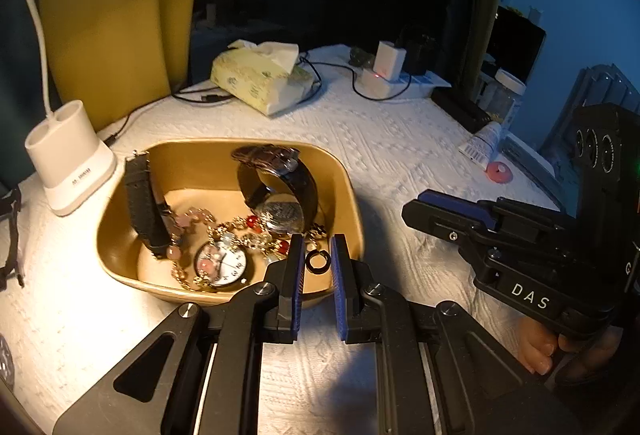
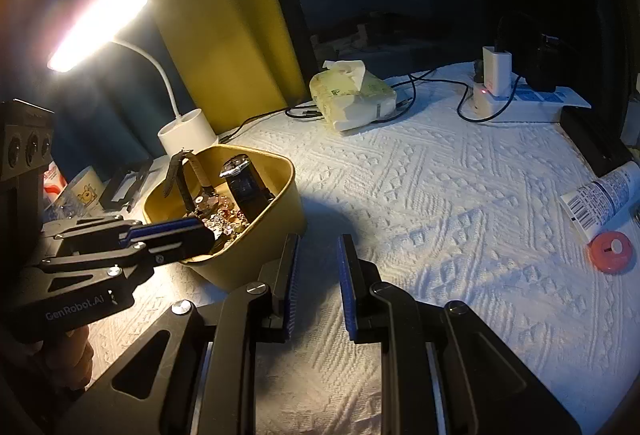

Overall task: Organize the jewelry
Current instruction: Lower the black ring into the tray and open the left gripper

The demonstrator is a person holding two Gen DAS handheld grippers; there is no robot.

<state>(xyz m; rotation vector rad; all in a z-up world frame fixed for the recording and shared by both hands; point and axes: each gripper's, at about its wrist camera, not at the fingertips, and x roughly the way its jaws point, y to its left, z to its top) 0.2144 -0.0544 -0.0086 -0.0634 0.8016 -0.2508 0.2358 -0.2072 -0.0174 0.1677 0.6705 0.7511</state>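
A gold tray (image 1: 340, 175) on the white textured cloth holds two black-strapped watches (image 1: 146, 207), a white-faced watch (image 1: 222, 262), a beaded gold chain (image 1: 248, 231) and a small black ring (image 1: 318, 261). My left gripper (image 1: 317, 255) is open over the tray's near rim, with the ring between its fingertips, untouched by the pads. The tray also shows in the right wrist view (image 2: 288, 191), with the left gripper (image 2: 200, 235) reaching into it. My right gripper (image 2: 318, 247) is open and empty over the cloth, right of the tray.
A white desk lamp (image 1: 70, 155) stands left of the tray. A tissue pack (image 1: 264, 75), cables and a charger (image 1: 384, 71) lie at the back. A tube (image 2: 600, 195) and a pink disc (image 2: 612, 251) lie at the right. Mugs (image 2: 86, 191) stand far left.
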